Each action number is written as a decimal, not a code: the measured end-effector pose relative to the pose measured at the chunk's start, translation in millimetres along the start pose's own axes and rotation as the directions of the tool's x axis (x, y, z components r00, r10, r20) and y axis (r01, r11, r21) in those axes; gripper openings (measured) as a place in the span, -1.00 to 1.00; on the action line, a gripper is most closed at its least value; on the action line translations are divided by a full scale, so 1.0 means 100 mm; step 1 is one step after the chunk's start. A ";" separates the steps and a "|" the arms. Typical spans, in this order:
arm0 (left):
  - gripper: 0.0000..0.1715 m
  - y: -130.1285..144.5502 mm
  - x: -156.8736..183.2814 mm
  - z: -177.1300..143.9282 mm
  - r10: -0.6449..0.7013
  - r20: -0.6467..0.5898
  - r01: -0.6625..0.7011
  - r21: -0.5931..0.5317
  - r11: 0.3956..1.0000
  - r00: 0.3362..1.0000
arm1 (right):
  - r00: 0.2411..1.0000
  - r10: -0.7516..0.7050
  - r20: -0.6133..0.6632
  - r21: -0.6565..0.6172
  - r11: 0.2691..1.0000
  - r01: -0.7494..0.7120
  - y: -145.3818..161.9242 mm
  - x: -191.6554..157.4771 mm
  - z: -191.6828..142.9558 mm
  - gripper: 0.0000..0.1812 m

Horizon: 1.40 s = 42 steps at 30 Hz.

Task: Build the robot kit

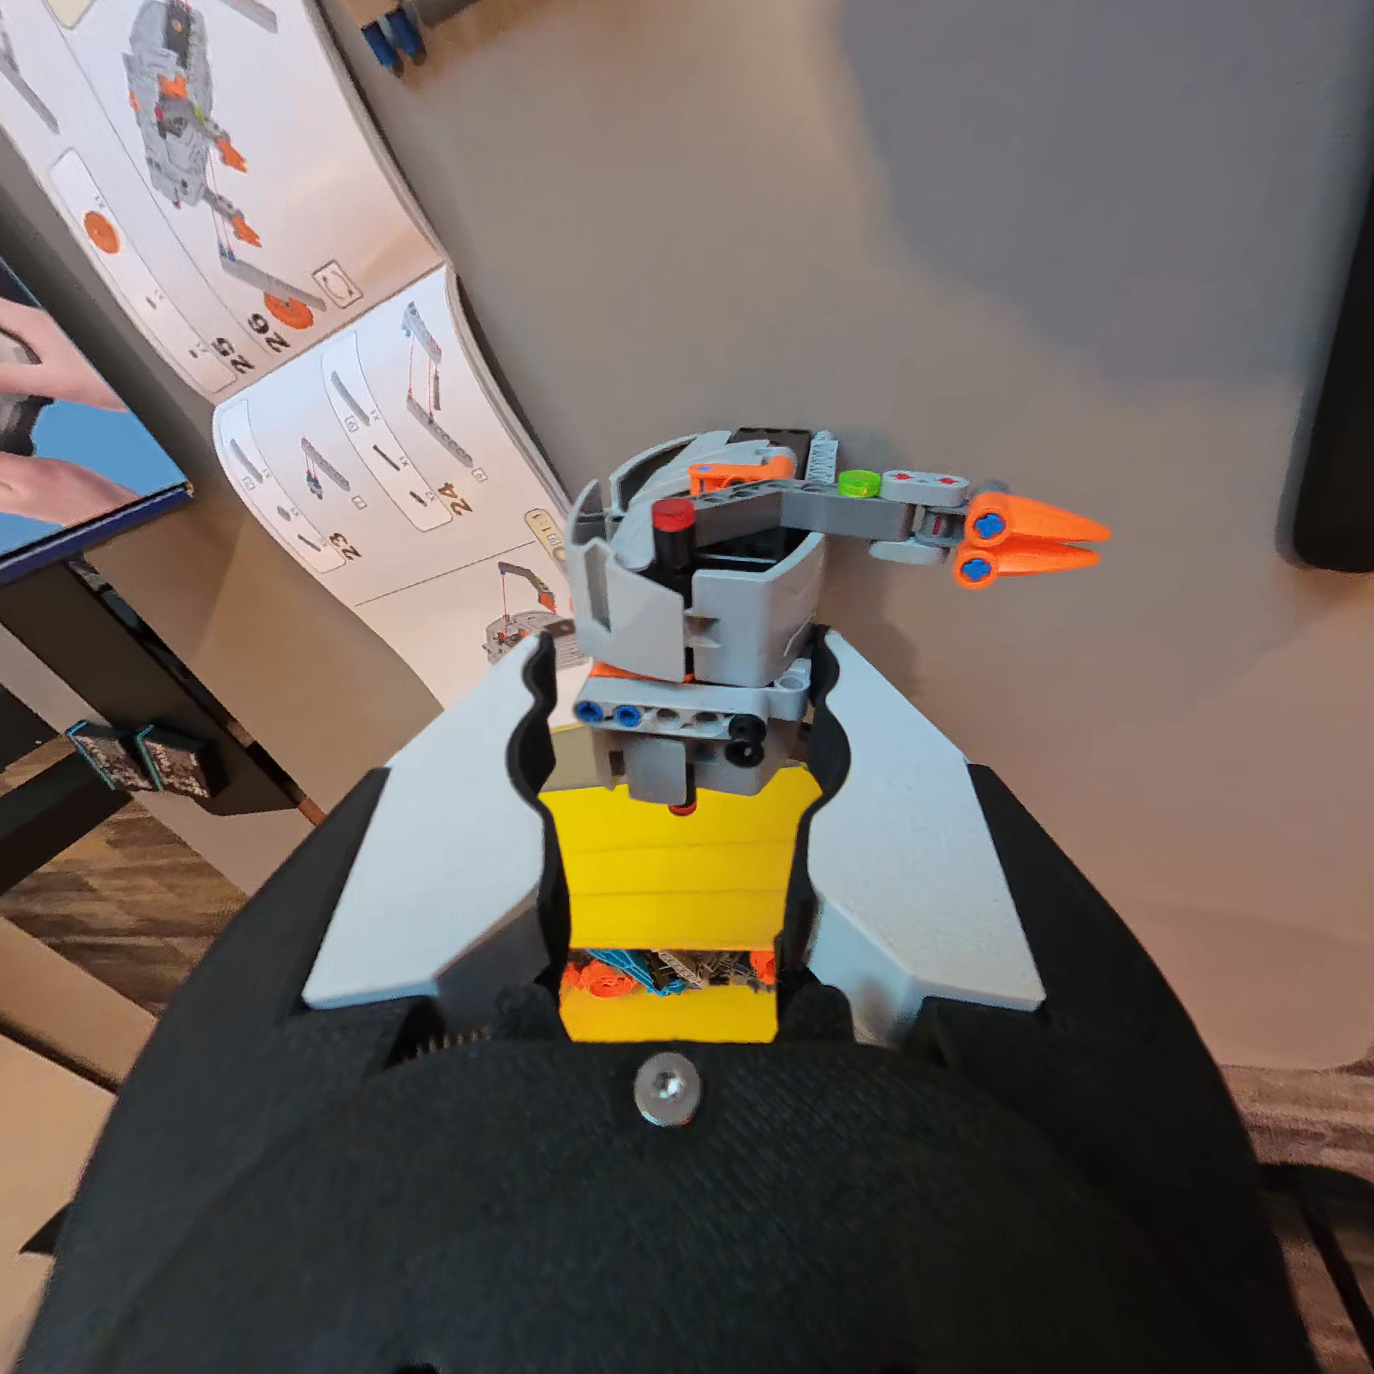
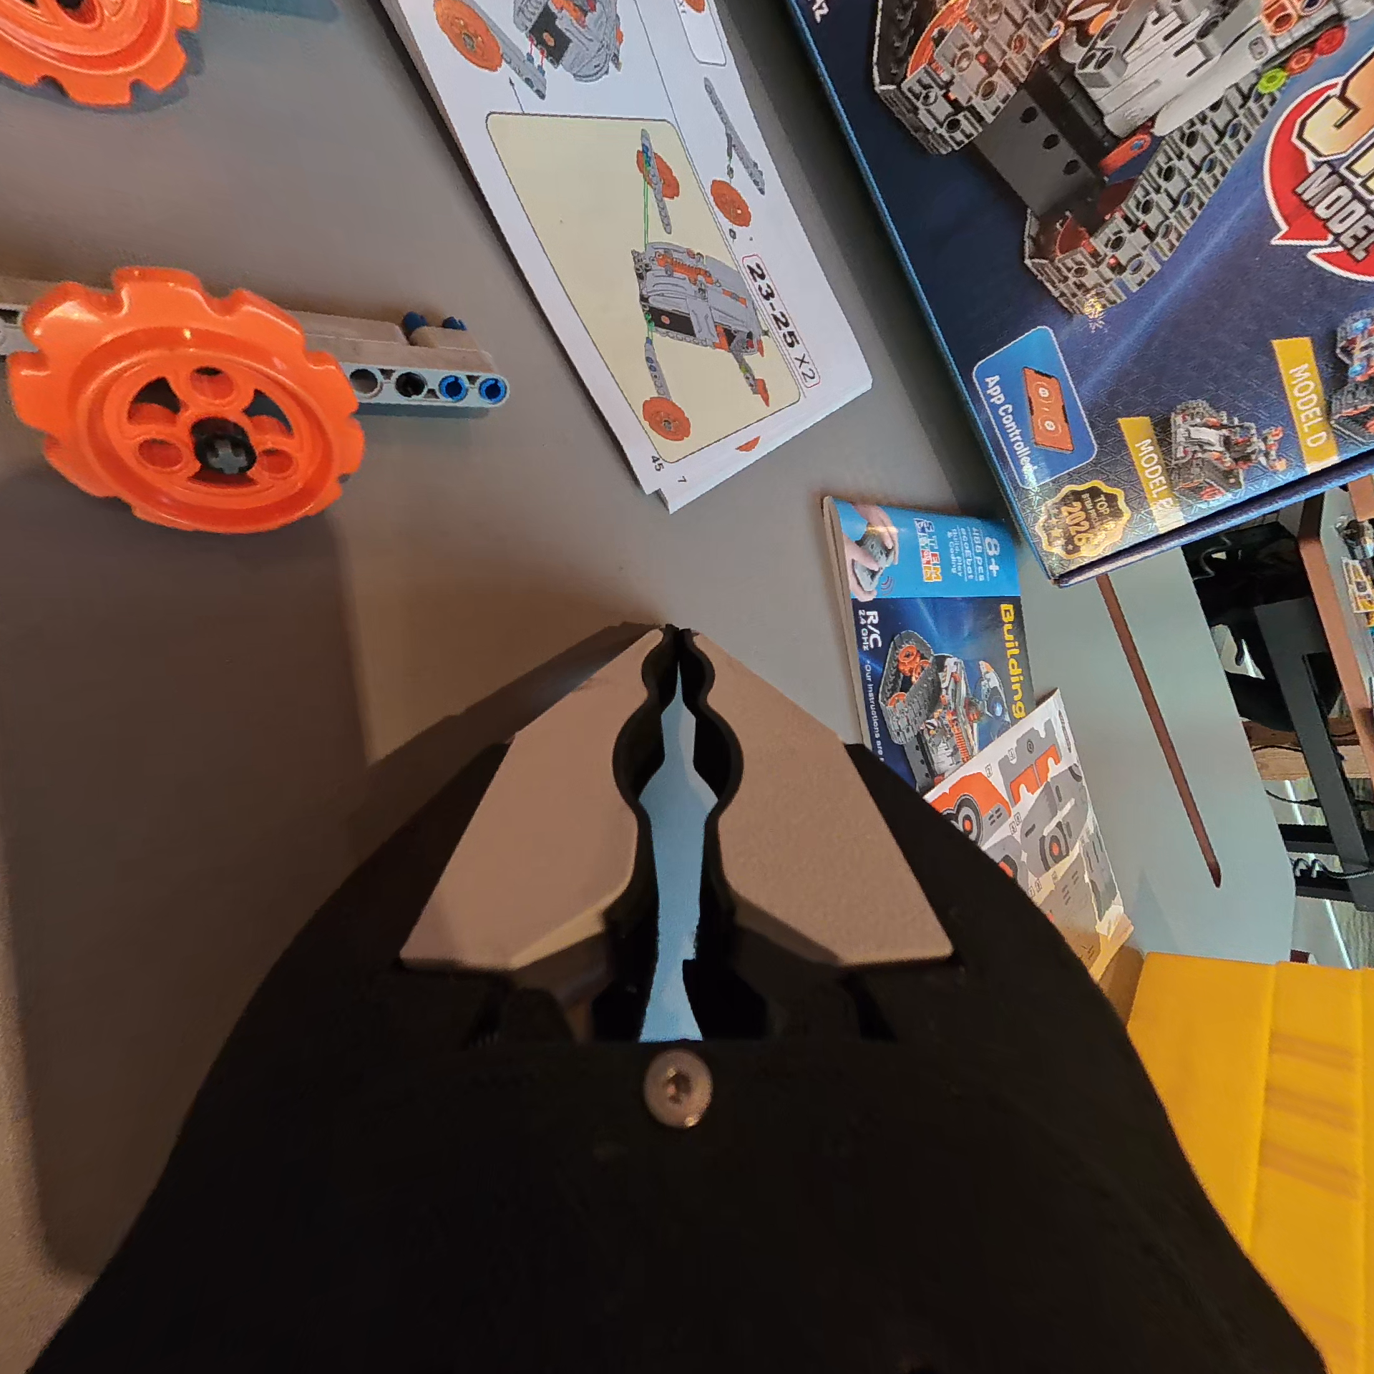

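Only the left wrist view shows the left gripper (image 1: 680, 673) pinching a grey brick-built model with orange pointed claws (image 1: 714, 587) above a yellow bin (image 1: 673, 877). The right gripper (image 2: 678, 632), pressed together and empty, hangs over the grey table (image 2: 483, 565); beyond lie an orange toothed wheel on a grey beam (image 2: 186, 401), a printed instruction booklet (image 2: 639, 245) and a blue lettered box (image 2: 1115, 260).

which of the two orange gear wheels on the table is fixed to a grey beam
The orange wheel fully in view at the left of the right wrist view: a grey beam with blue pins sticks out from behind it. The other wheel, cut off at the top corner, shows no beam.
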State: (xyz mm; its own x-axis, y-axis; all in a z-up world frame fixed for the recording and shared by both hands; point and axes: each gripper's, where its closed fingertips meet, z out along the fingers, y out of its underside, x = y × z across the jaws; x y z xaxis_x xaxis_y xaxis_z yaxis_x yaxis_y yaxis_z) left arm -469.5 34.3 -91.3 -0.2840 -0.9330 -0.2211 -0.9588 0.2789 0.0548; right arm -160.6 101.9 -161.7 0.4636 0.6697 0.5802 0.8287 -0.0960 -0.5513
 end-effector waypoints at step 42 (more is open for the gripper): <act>-0.03 -0.10 -0.14 -0.07 -0.919 0.090 0.840 0.381 0.387 0.383 | 1.000 -0.016 0.005 -0.011 1.000 0.016 0.02 -0.02 -0.03 -1.00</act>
State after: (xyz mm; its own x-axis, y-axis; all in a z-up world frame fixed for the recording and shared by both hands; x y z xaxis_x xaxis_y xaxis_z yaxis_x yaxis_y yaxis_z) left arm -455.7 42.9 -82.2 0.7735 -0.5934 -0.2229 -0.6058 -0.5886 -0.5352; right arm -159.1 98.5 -162.0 0.4488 0.6745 0.5862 0.8394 -0.0932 -0.5354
